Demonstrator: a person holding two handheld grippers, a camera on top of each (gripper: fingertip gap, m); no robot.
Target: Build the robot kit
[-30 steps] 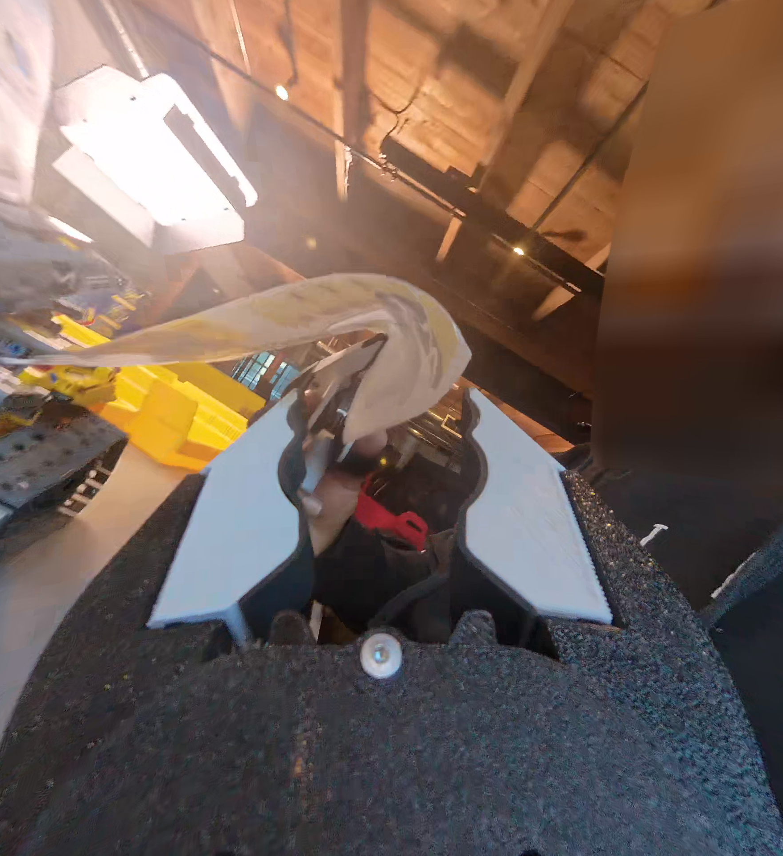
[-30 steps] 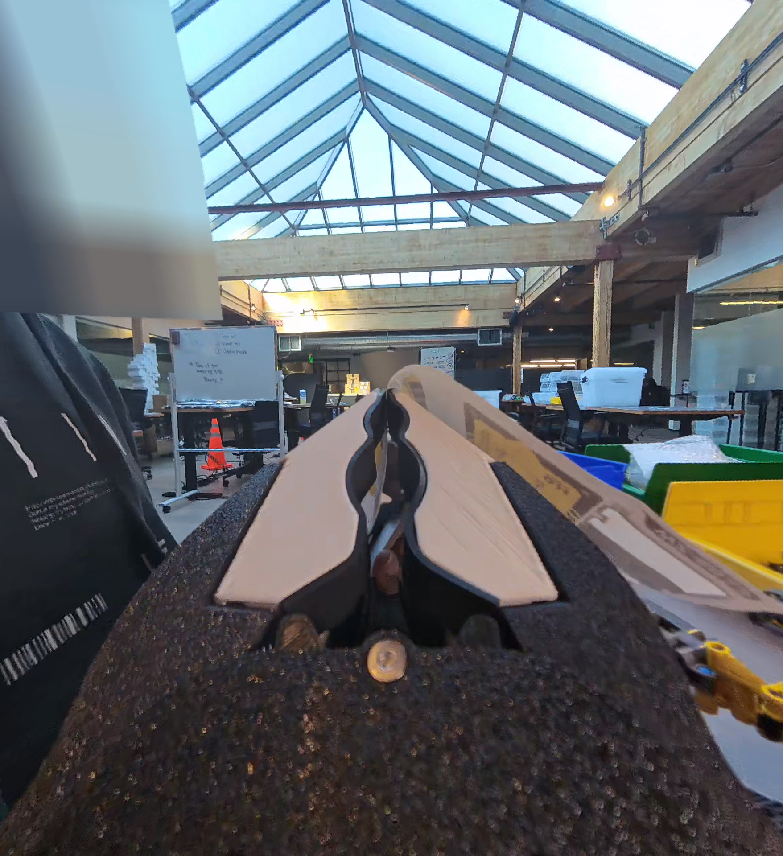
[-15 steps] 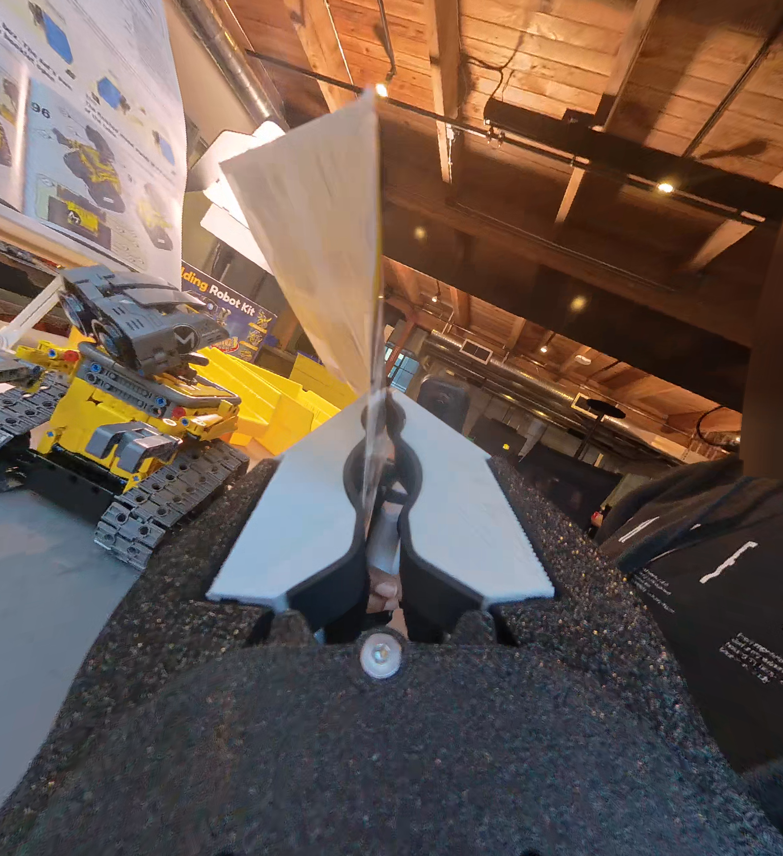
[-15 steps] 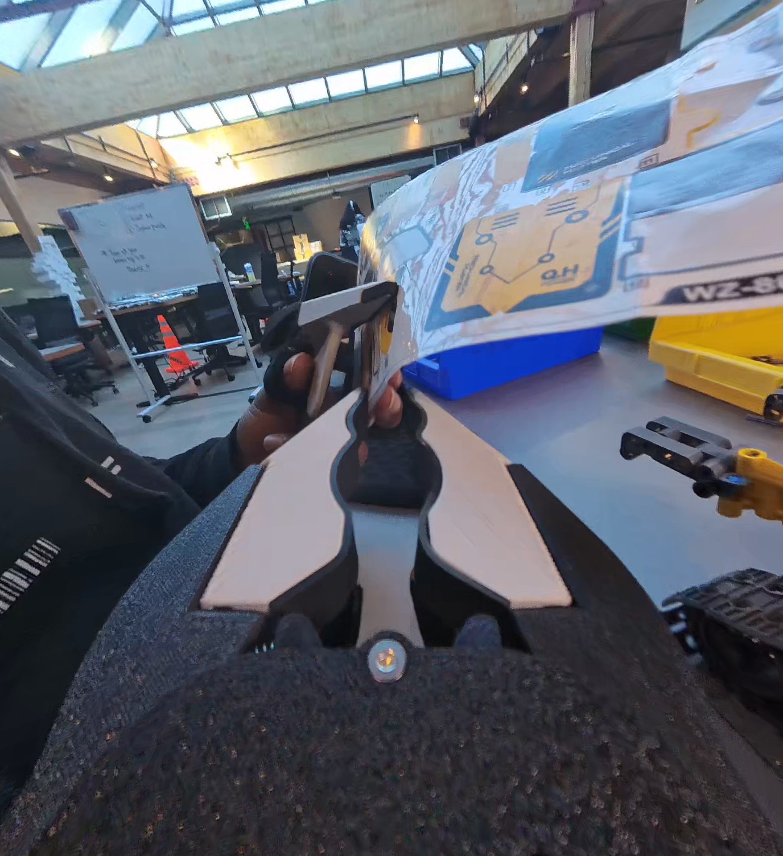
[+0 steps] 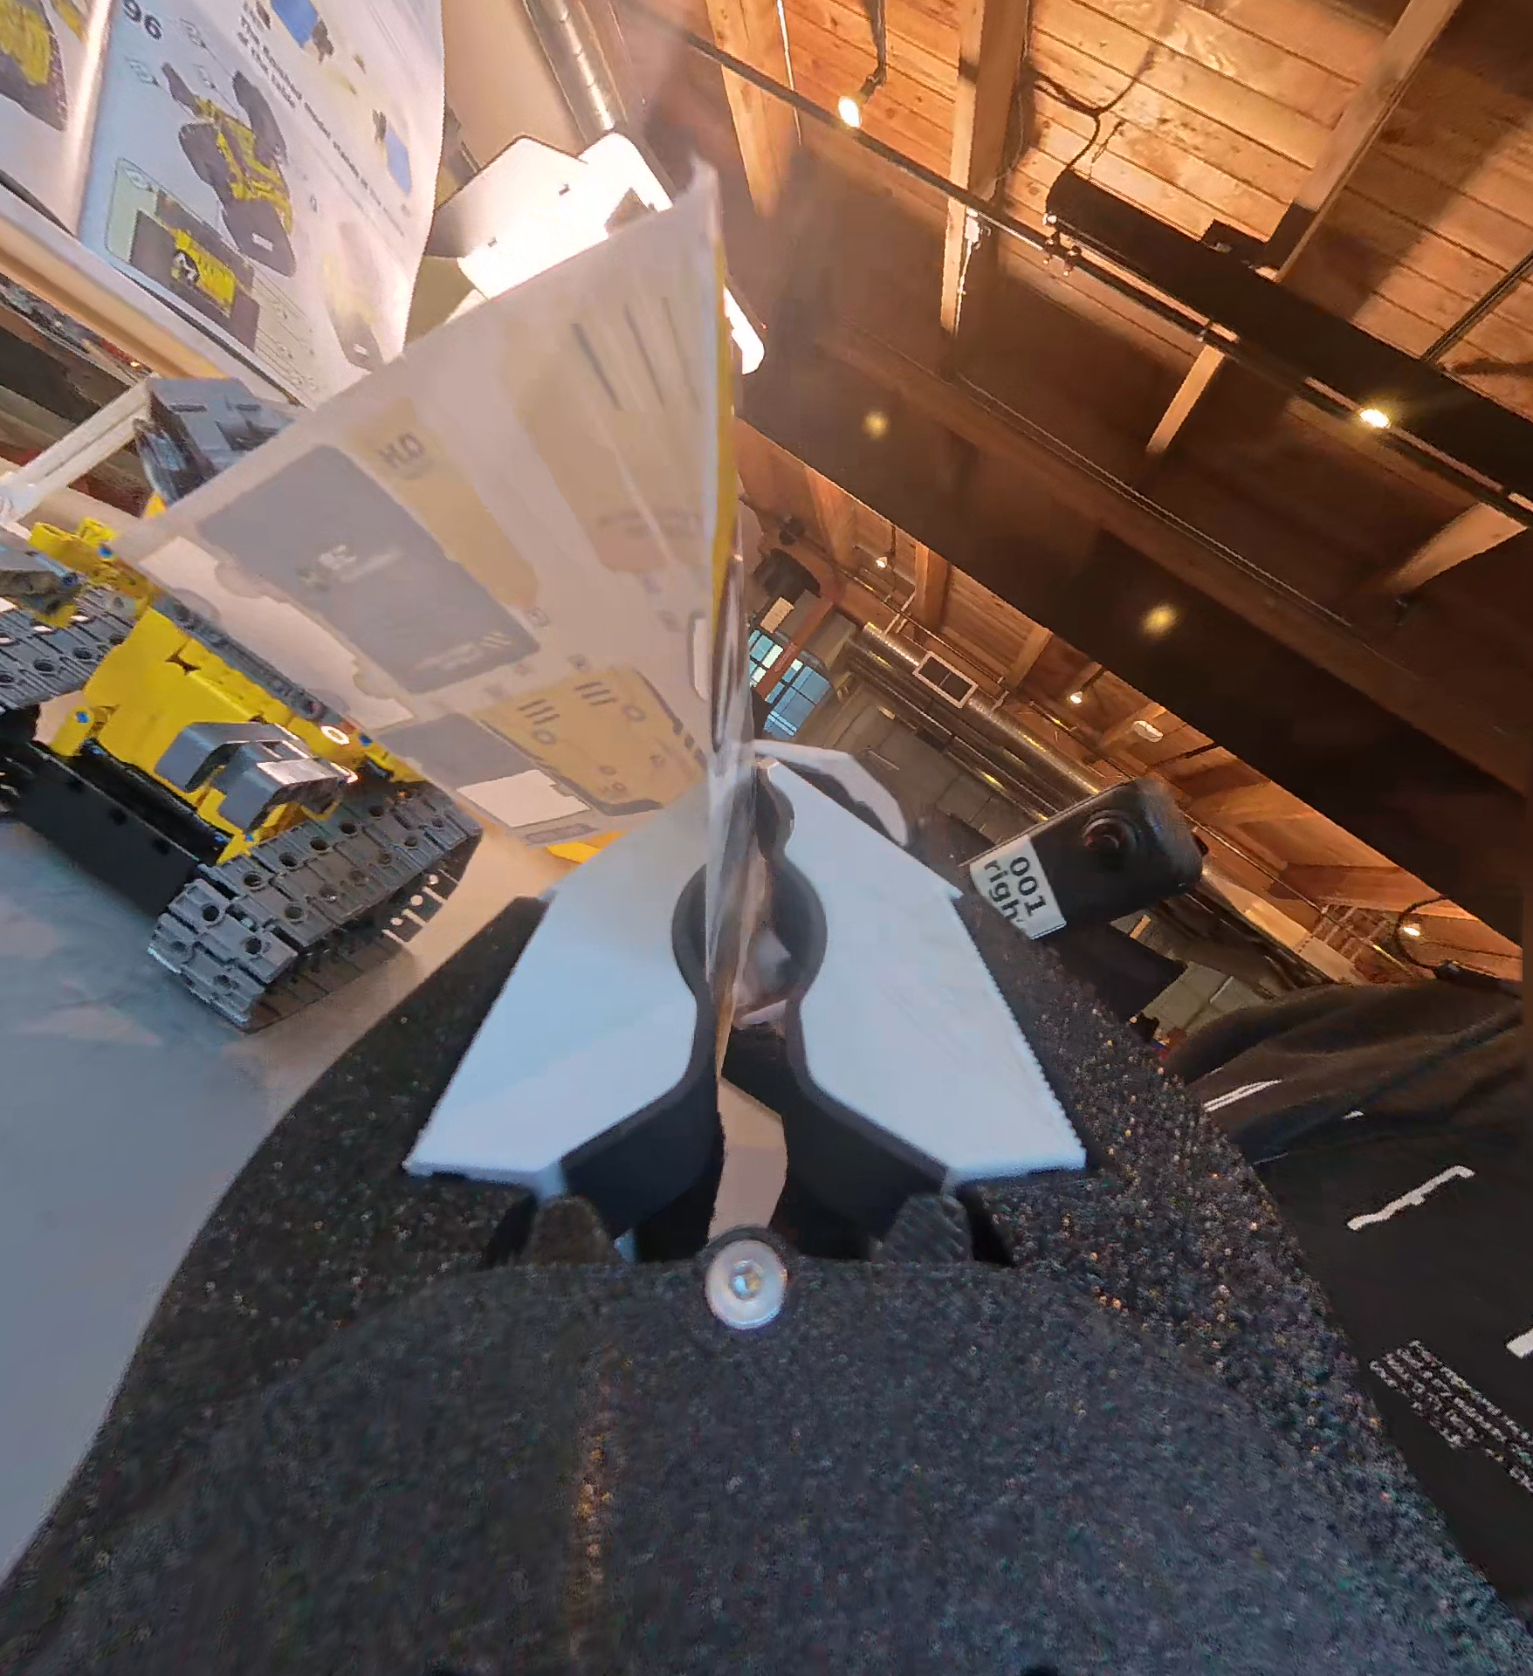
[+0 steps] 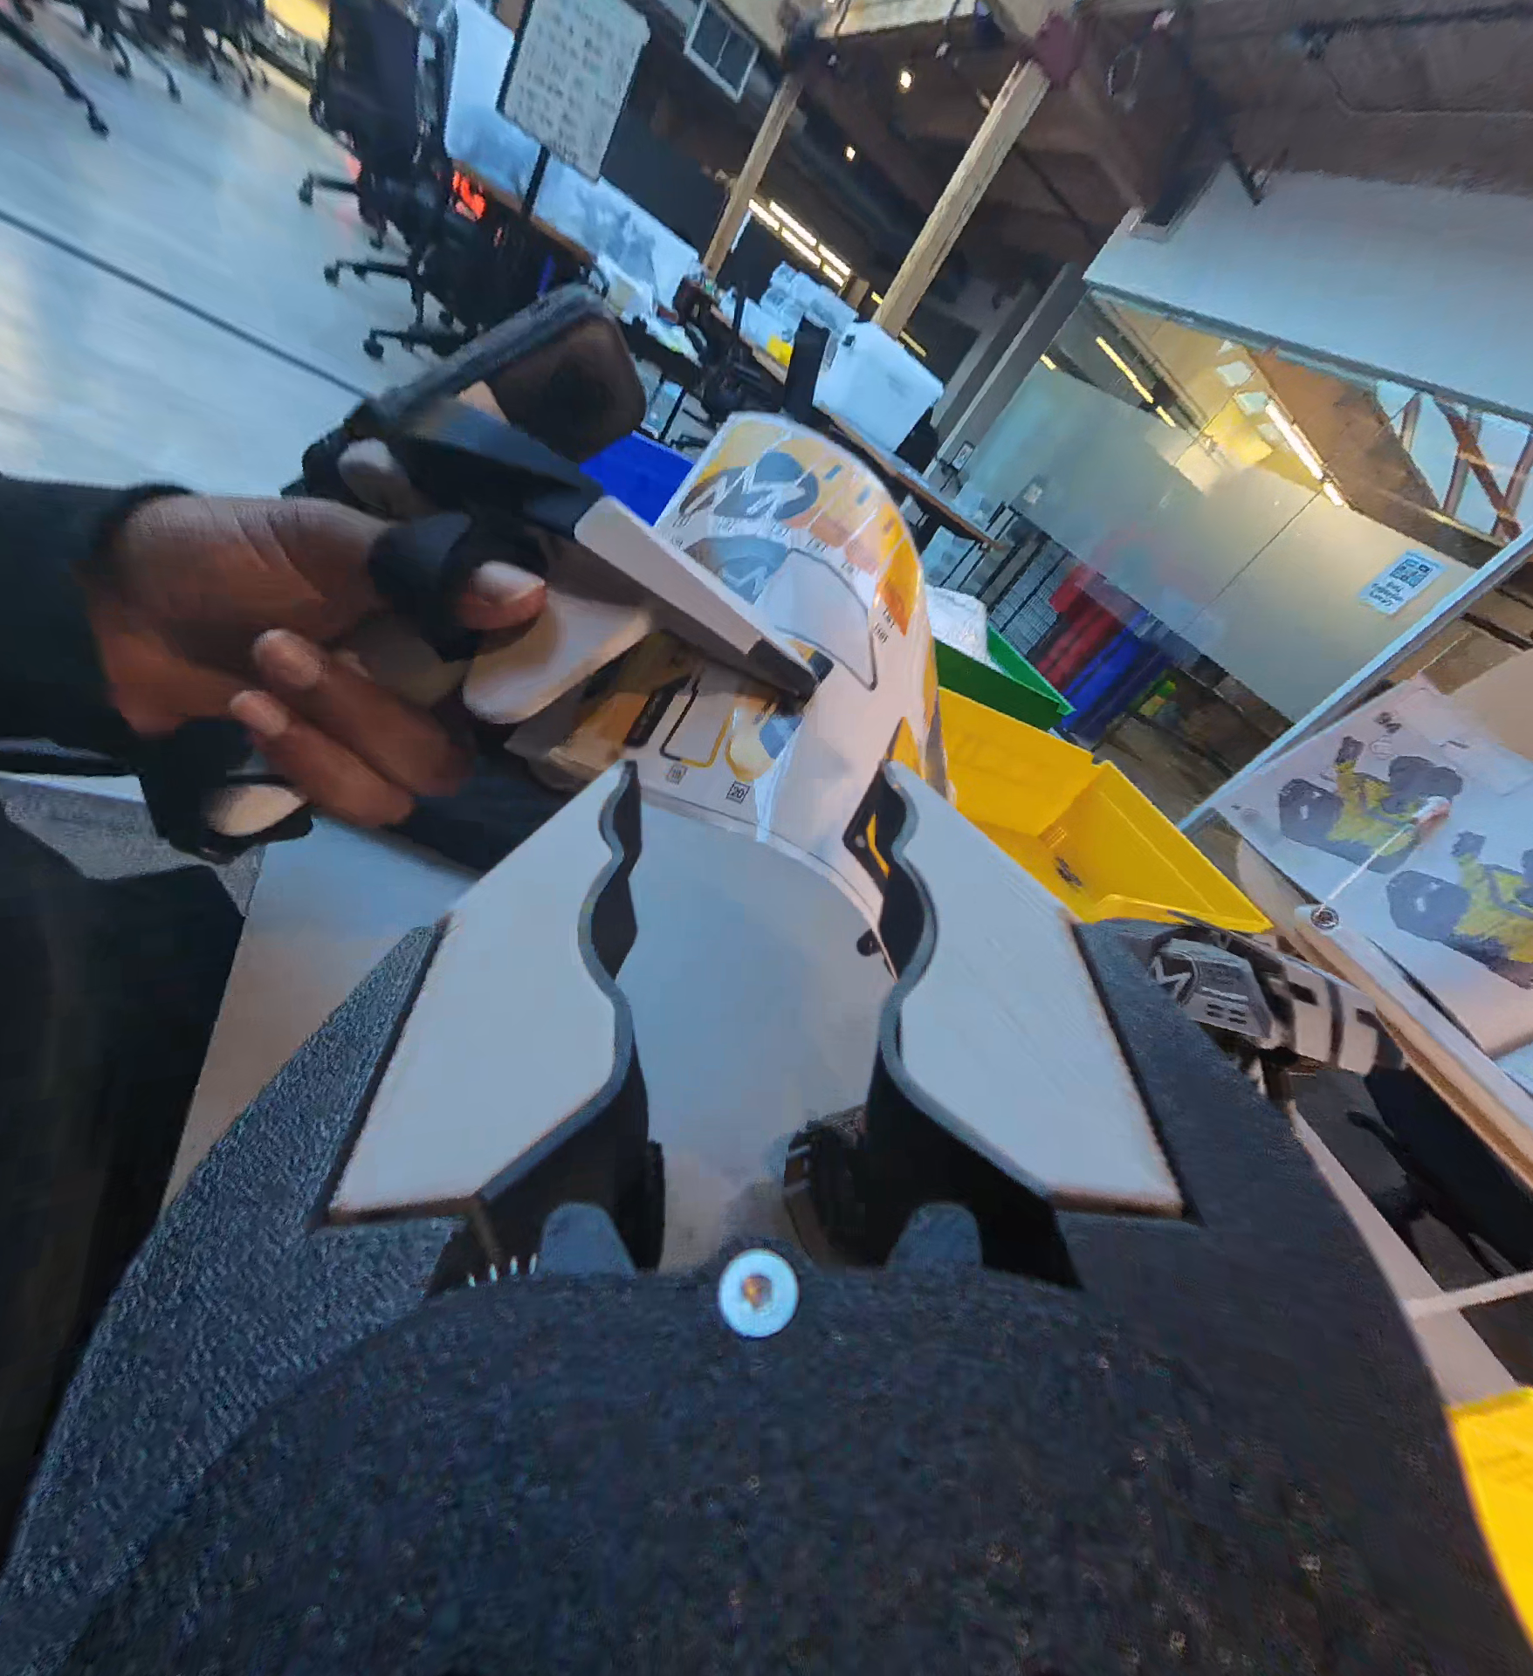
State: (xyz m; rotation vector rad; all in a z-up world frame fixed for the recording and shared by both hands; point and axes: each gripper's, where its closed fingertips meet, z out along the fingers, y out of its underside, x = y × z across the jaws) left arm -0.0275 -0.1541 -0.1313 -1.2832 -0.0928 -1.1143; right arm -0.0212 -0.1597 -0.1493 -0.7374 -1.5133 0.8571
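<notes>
The left claw (image 5: pixel 749 871) clamps the sticker sheet (image 5: pixel 509 580) upright, while the released right claw (image 6: pixel 758 871) sits just near of it.

Each gripper has a rough, speckled black body with a silver screw at its centre, and two flat pale fingers (image 5: pixel 890 979) edged in wavy black pads (image 6: pixel 912 898). The right gripper (image 6: pixel 758 871) wears a white label. The person's left hand (image 6: pixel 291 653) has black straps and a black sleeve.
</notes>
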